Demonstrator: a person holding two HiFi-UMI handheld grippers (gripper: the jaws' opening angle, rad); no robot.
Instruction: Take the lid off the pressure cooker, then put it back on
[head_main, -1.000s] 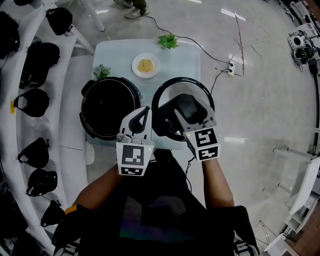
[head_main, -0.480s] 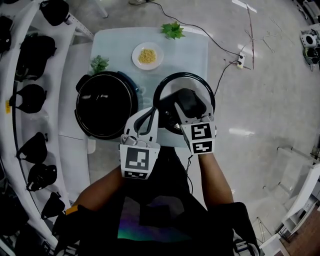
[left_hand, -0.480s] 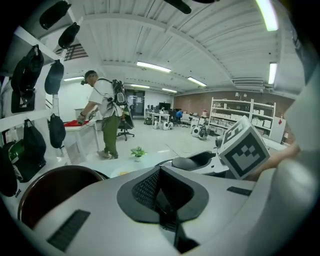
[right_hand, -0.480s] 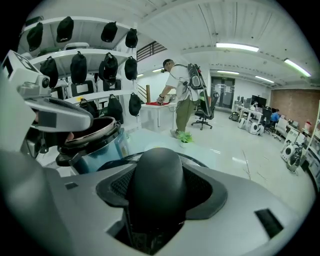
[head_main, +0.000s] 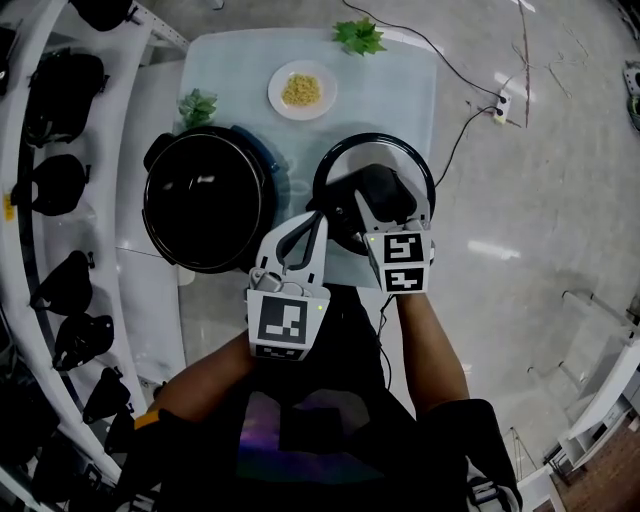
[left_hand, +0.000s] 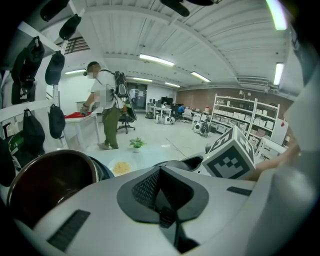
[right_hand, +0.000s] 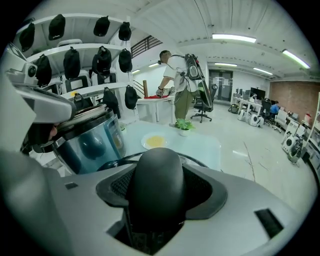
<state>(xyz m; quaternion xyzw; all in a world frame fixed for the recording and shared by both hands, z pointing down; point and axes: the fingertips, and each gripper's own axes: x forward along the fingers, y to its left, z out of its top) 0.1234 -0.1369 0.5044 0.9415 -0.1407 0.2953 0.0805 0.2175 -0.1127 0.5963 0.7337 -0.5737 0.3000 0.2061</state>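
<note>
Found right gripper (head_main: 386, 208) with jaws set wide and pressed on either side of the black handle (right_hand: 155, 165) of the lid (head_main: 372, 140). Saw the handle filling the whole gap in the right gripper view. Placed the lid over the near right part of the table (head_main: 400, 90), just beside the open pressure cooker (head_main: 205, 205) and clear of its mouth. Could not tell whether the lid rested on the table or hung just above it. Recorded the cooker upright at the table's left edge, uncovered, its inside dark.

Found left gripper (head_main: 318, 218) with jaws together and nothing between them. Noted its tips pointing into the space between cooker and lid, near the lid's rim; could not confirm contact.

Farther out, logged a white plate (head_main: 275, 92) of yellow food (head_main: 302, 90) toward the table's far side. Logged one green sprig (head_main: 197, 106) just beside the cooker's far rim and another (head_main: 358, 37) at the table's far edge. Marked a white rack (right_hand: 65, 47) hung with dark caps (head_main: 55, 190) to the left of the table, and a power strip (head_main: 503, 108) on the floor to the right. Noted, in both gripper views, a person (right_hand: 180, 85) standing well beyond the table.
</note>
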